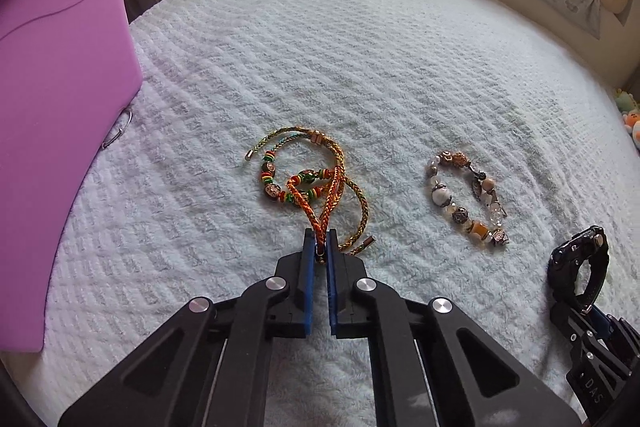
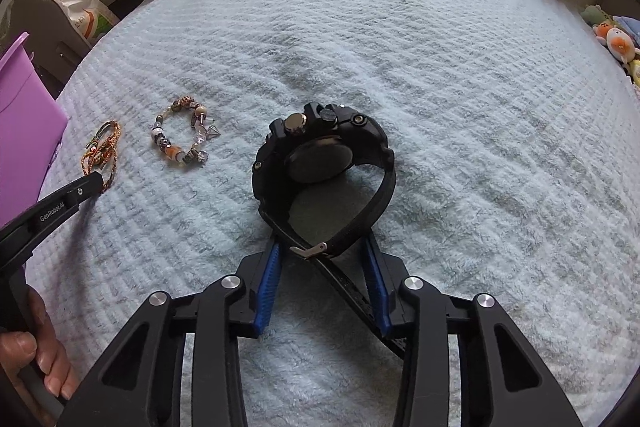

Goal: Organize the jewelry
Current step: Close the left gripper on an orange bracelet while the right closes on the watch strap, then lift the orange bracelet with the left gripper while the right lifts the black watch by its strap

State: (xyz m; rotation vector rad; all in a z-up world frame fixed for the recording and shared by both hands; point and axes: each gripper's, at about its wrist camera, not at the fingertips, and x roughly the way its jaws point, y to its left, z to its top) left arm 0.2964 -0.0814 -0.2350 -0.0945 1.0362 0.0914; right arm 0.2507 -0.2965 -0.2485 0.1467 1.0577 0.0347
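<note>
Left gripper [image 1: 320, 241] sits low at the near edge of the white towel [image 1: 360, 67], blue pads squeezed together on an orange braided cord bracelet [image 1: 320, 211], the loop pinched right at the tips. The rest of that cord tangle trails away over the towel, with a beaded woven bracelet [image 1: 288, 179] in green, red and yellow lying looped through it just beyond.

Over on the right side, the right gripper [image 2: 322, 251] stands with its fingers spread apart, one on each side of the strap of a black wristwatch [image 2: 324, 163]. The watch stands on its edge on the towel, case back facing the camera, silver buckle [image 2: 309, 250] between the blue pads; whether either pad touches the strap, I cannot tell.

Between the two tools, a little farther in, lies a charm bracelet [image 1: 468, 199] of white, amber and metal beads, flat on the towel and apart from both.

Along the left edge stands a purple plastic bin [image 1: 60, 107], with a thin metal ring [image 1: 118, 131] resting at its base.
</note>
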